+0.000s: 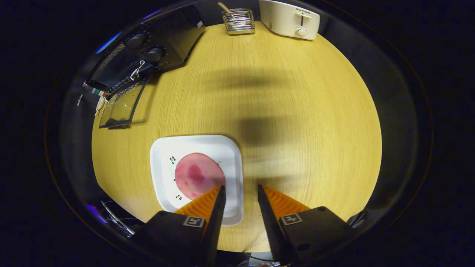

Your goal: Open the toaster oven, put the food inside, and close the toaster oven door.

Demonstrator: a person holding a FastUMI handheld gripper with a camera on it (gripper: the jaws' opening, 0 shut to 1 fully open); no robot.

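Above the plate (163, 163), my gripper (241, 190) is open and empty. Oven door (120, 105) is down, so next I grab the ham (198, 175).

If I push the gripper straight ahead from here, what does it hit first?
Probably nothing soon: the open gripper points along bare table beside the white plate, whose right edge lies between the fingers. Far beyond stands the wire rack, though depth is unclear.
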